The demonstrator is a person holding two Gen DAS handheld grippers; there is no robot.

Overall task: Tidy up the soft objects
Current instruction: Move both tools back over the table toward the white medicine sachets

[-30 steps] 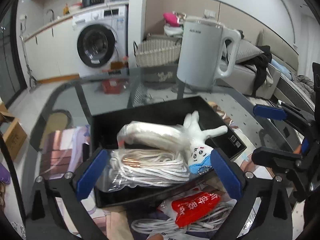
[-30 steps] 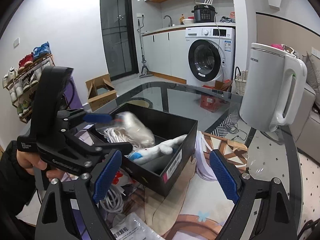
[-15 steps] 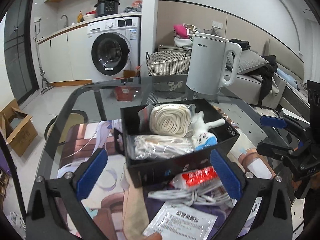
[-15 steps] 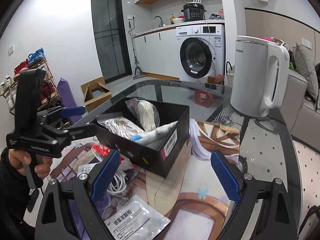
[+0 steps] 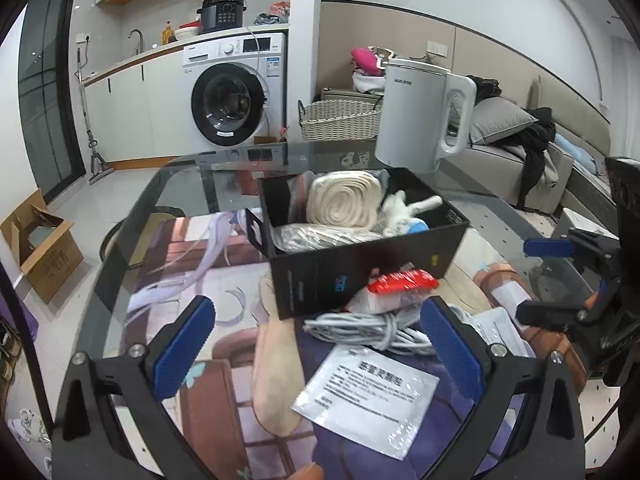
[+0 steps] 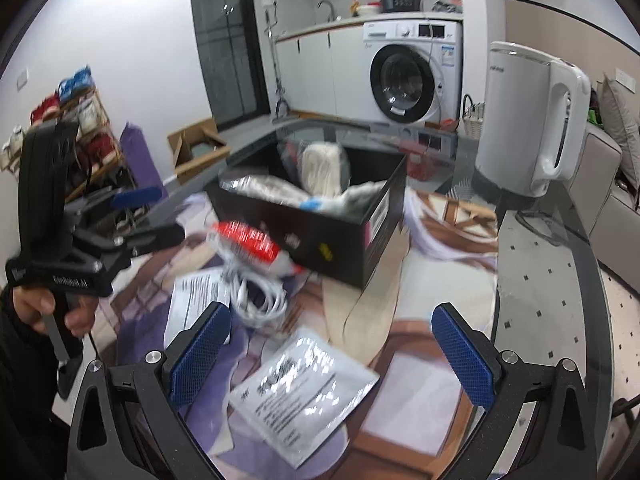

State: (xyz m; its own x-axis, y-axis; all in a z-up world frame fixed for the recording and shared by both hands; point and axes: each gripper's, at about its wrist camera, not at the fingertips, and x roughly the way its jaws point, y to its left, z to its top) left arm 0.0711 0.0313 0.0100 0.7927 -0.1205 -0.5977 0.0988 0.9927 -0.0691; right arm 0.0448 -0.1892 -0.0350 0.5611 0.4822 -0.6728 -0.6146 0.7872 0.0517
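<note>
Right tool (image 6: pixel 326 356) hung just above the surface (image 6: pixel 540 280), its jaws opening and already wide, nothing between them; blue pads flanked a flat silver packet (image 6: pixel 298 396) lying directly below, slightly toward the left pad. Left tool (image 5: pixel 316 350) also stood wide apart and empty, its pads framing the same silver packet (image 5: pixel 366 396) and a coil of white cable (image 5: pixel 372 330). Black box (image 5: pixel 352 264) sat farther back on the surface, centre of both views, already holding a cream rolled strap (image 5: pixel 344 200), a bagged white cord bundle (image 5: pixel 324 236) and a small white plush (image 5: pixel 404 212). Still outside the box, against its near wall: a red-labelled pouch (image 5: pixel 402 282) resting on the cable coil, then the silver packet nearest the tools. A second white sheet (image 6: pixel 198 298) lay left of the coil in the right wrist view. Key relation: the packet lay flat, its long axis running diagonally from near-right to far-left in the right wrist view, so crosswise to the jaw line; the right tool looked the nearer one and sat almost over it. Judged next step: a pick of a loose item, likely the packet, which would need an edge or corner grip since it lay flat. Right view was motion-blurred, so fine contact could not be told. White kettle (image 6: pixel 528 120) stood far right, clear of the work.
</note>
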